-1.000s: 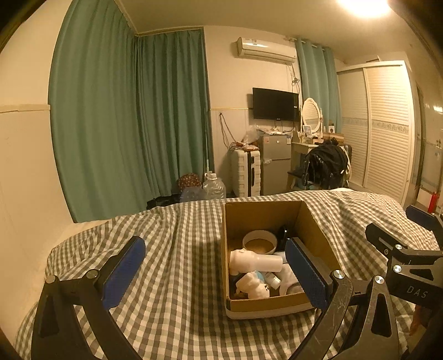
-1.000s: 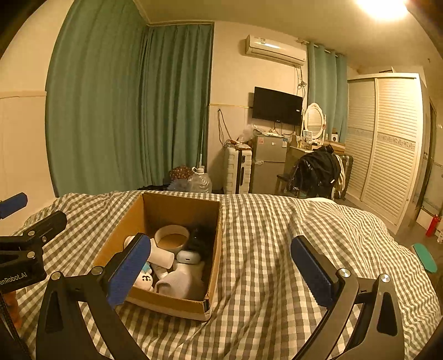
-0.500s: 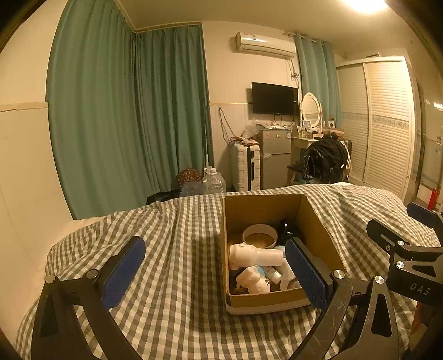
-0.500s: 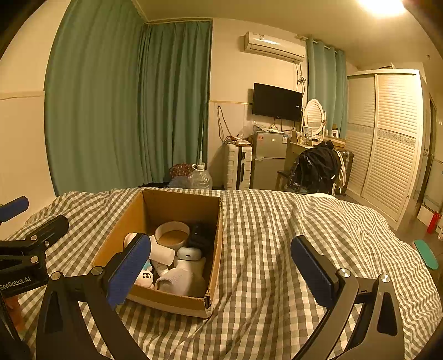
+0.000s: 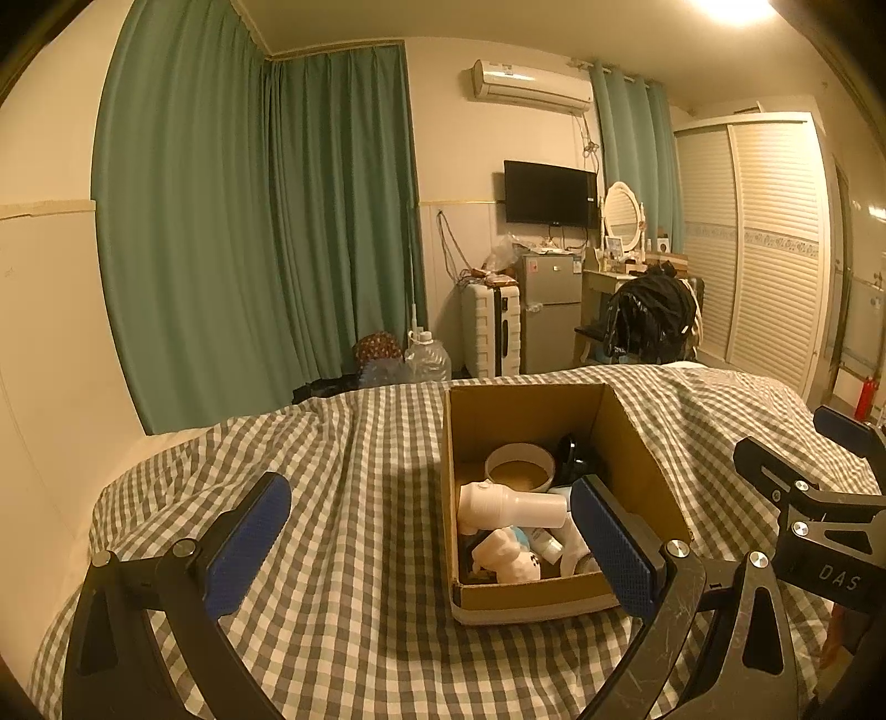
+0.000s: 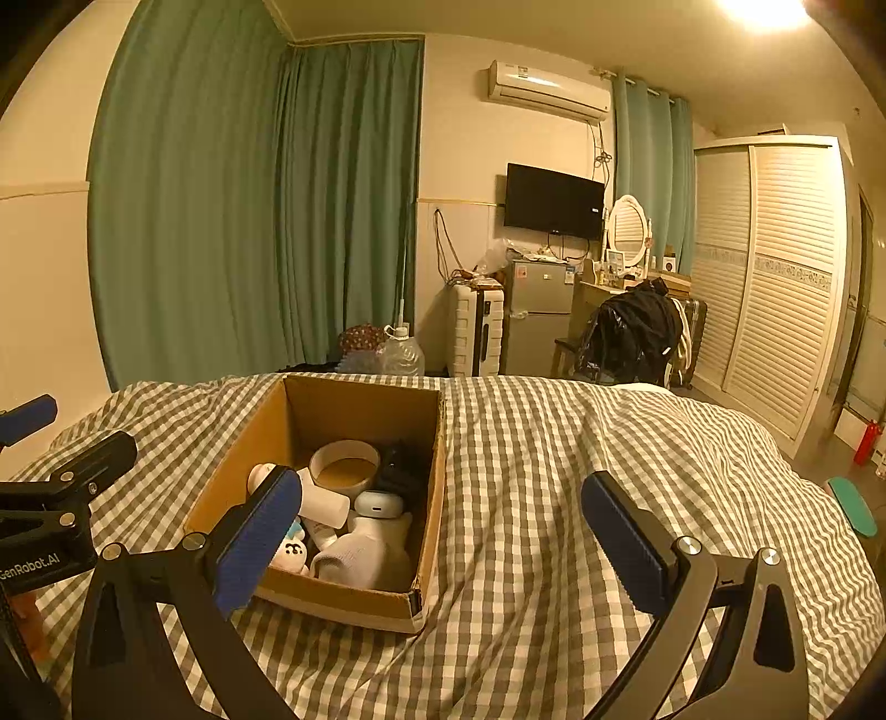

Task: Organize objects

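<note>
Suitcase (image 5: pixel 492 328) and fridge (image 5: pixel 550 310) beyond bed (image 5: pixel 343 498)

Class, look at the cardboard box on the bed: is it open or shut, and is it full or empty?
Open and partly full. The cardboard box has no lid or flaps over it, and a white bowl and white cylinder lie inside.

I see both views washed in a dim amber cast from one round ceiling lamp (image 5: pixel 731 8), blown out to glare at the upper right. The open brown cardboard box (image 6: pixel 426 498) throws a soft shadow down the grey-and-white checked bedspread (image 6: pixel 554 471); its inside is murky. Fisheye bends the tall green curtains (image 5: pixel 221 221), corners vignette black, and focus stays fairly sharp.
</note>
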{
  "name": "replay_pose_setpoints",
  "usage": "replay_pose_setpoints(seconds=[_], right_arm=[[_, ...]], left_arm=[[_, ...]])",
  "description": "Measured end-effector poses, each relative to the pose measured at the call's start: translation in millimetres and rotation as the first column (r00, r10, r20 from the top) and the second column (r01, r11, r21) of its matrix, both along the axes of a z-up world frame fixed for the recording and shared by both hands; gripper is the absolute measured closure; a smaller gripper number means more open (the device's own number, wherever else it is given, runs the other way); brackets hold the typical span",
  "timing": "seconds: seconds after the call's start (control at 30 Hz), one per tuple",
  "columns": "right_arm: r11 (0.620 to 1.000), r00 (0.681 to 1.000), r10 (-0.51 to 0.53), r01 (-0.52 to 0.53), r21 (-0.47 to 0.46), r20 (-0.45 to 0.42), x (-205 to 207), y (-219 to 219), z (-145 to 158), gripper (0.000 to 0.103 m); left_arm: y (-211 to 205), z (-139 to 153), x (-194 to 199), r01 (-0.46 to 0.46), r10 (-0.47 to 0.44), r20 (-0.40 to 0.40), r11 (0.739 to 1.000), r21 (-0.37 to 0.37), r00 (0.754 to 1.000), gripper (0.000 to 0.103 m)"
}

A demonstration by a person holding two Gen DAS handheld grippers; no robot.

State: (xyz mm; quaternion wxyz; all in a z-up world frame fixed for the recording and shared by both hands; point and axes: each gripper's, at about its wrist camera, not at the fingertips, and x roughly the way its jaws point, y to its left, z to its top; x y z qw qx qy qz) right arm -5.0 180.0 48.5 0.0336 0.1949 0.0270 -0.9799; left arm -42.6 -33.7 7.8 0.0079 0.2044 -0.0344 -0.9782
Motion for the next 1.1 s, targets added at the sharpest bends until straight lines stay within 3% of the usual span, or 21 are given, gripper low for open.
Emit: replay_pose_setpoints(seconds=[1.1], right_arm=[[1.000,1.000,0.006,-0.006,0.008,0.023,-2.1,-3.5,-5.6,0.001]], left_arm=[[1.1,-4.7,-0.9,-0.002,0.002,0.012,1.000,-0.001,1.000,0.000]])
